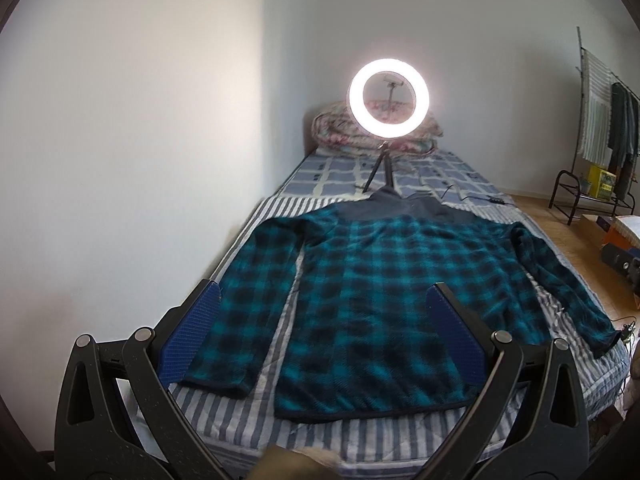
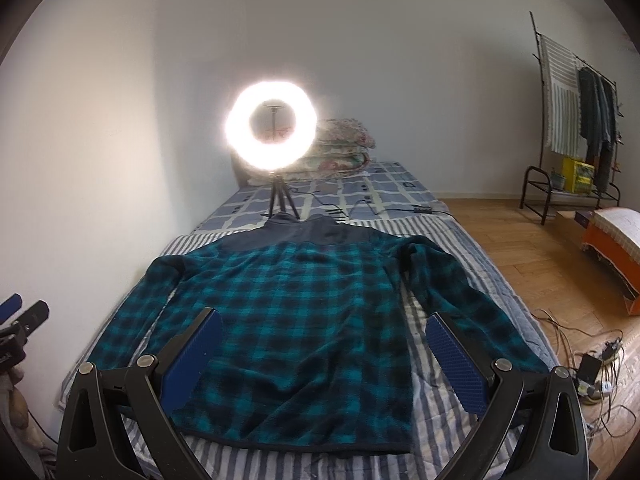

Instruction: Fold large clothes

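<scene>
A teal and black plaid fleece jacket [image 1: 380, 280] [image 2: 296, 312] with a dark blue yoke and collar lies flat on the striped bed cover [image 1: 248, 412] [image 2: 448, 436], both sleeves spread down along its sides, hem towards me. My left gripper [image 1: 324, 300] hovers open above the hem, left of the middle, blue pads wide apart and holding nothing. My right gripper [image 2: 324, 324] hovers open above the right half of the hem, also holding nothing. The left gripper's tip [image 2: 16, 308] shows at the left edge of the right wrist view.
A lit ring light [image 1: 389, 98] [image 2: 272, 125] on a small tripod stands on the bed beyond the collar, its cable trailing right. Folded quilts [image 1: 340, 130] lie at the head. A white wall runs along the left. Right: wooden floor [image 2: 520, 240], clothes rack [image 2: 576, 120], boxes, cables.
</scene>
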Demonstrator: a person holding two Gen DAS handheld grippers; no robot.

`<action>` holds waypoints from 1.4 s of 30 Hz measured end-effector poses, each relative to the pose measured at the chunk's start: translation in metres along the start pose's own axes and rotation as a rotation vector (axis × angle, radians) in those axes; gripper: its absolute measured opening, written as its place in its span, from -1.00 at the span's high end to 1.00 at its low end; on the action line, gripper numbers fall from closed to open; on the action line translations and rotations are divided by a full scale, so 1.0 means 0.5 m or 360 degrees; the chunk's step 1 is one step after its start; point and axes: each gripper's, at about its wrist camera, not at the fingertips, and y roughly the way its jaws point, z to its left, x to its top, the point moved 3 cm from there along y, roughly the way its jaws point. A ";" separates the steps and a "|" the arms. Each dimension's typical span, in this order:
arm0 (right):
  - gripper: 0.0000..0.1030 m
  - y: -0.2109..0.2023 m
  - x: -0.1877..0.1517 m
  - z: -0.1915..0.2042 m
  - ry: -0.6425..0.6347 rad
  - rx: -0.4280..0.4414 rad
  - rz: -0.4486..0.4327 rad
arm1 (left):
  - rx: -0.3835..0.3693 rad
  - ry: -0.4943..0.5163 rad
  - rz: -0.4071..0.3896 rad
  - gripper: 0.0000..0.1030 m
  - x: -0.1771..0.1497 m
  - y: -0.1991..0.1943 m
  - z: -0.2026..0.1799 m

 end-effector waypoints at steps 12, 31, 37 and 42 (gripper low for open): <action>-0.99 0.025 -0.019 0.122 -0.0247 0.0302 0.0009 | 0.0205 -0.0073 0.0068 -1.00 -0.091 0.027 0.118; -0.95 0.118 0.019 0.136 -0.0114 0.0752 0.0302 | 0.0049 -0.0732 0.0705 -0.54 -0.225 0.189 0.280; -0.94 0.100 0.013 0.135 -0.0092 0.0794 0.0293 | 0.0000 -0.1045 0.0902 -0.28 -0.287 0.258 0.325; -0.94 0.089 0.014 0.133 -0.0086 0.0811 0.0295 | -0.0001 -0.1277 0.0965 -0.27 -0.326 0.290 0.360</action>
